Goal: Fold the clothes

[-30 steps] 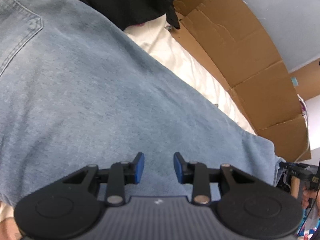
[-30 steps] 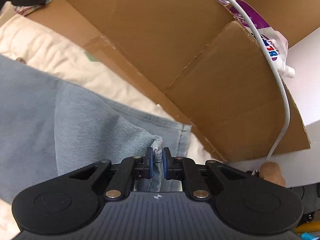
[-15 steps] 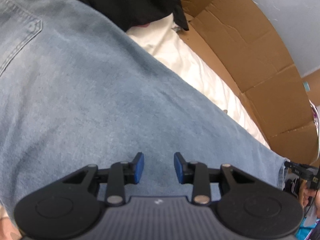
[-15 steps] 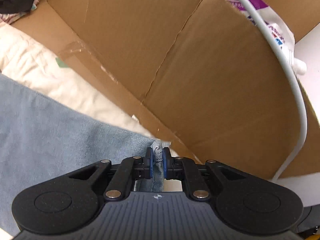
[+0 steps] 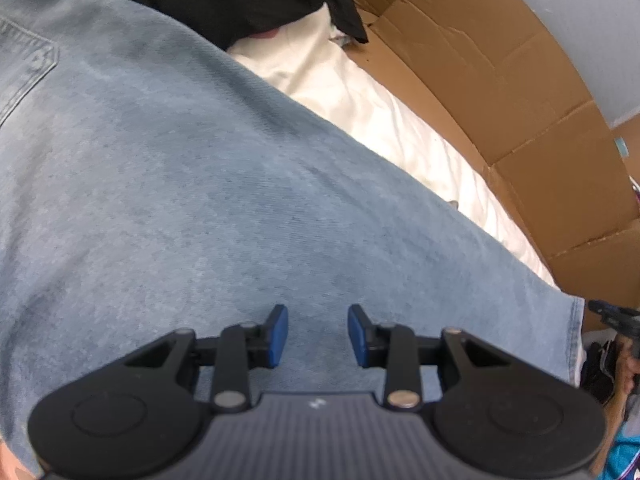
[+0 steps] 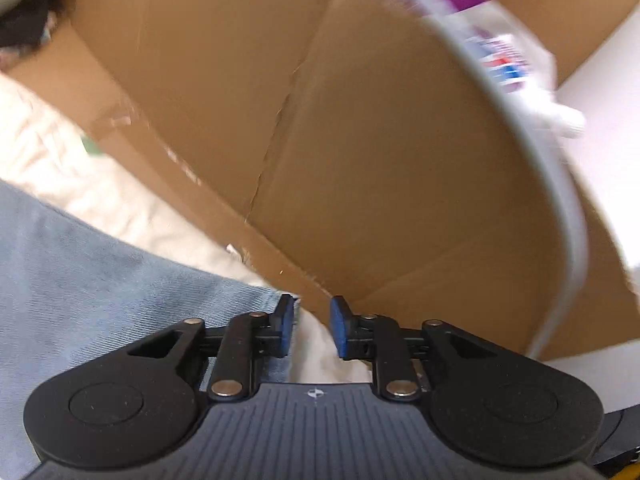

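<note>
"Jeans, the light blue denim pair, lie flat on the white bed sheet, ready for folding."

"Both grippers?"

"Left gripper spread above them. Right gripper spread beside their edge, holding nothing."

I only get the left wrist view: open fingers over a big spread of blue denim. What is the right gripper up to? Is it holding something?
Observer: No. The right gripper is open, and the jeans end beside one finger, not between the two.
Operator: What is ahead of it?
Observer: A cardboard wall, with a white cable curving across it.
Operator: Anything else?
Observer: A blurred purple-and-white pouch behind that cable.
</note>
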Tool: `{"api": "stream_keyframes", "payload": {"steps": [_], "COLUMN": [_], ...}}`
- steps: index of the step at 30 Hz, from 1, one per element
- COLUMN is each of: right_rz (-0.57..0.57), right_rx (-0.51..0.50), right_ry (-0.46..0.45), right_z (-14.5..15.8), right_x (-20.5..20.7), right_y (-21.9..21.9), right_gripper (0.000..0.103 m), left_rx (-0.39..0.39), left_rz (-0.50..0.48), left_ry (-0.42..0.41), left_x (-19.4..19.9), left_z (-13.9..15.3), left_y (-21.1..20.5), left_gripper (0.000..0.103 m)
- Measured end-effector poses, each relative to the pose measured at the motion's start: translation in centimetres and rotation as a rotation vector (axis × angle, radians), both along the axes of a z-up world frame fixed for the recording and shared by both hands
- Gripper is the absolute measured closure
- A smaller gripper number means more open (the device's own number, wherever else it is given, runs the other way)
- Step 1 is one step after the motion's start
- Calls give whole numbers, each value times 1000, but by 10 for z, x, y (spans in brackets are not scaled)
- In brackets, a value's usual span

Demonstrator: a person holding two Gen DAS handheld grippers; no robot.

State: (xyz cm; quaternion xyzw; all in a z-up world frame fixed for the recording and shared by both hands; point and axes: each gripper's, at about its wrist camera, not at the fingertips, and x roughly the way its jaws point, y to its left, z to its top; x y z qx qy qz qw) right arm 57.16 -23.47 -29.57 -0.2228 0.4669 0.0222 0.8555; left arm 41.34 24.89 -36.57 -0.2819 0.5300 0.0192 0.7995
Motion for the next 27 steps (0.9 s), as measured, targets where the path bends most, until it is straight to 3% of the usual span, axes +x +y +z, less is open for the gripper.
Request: {"api": "stream_keyframes", "payload": {"steps": [5, 9, 14, 18, 22, 27], "right_rz": [-17, -30, -76, -189, -238, -329], "right_rx": [93, 194, 308, 389, 449, 590], "right_ry": [-59, -81, -160, -213, -165, -145], "right_z": [35, 40, 29, 7, -19, -37], "right_x": [-44, -98, -158, -195, -214, -226], "right_y": [-19, -30, -34, -40, -42, -57], "right_gripper": [73, 70, 70, 70, 70, 70], "left_rx": [25, 59, 86, 93, 166, 93], "left_rz": [-56, -120, -195, -223, -294, -230], "left_ry": [9, 18, 28, 62, 46, 76], "left_x": [15, 30, 53, 66, 76, 85], "left_z": [0, 1, 6, 15, 23, 19], "left_y": [-25, -52, -87, -106, -131, -150], "left_gripper": [68, 68, 68, 68, 65, 65]}}
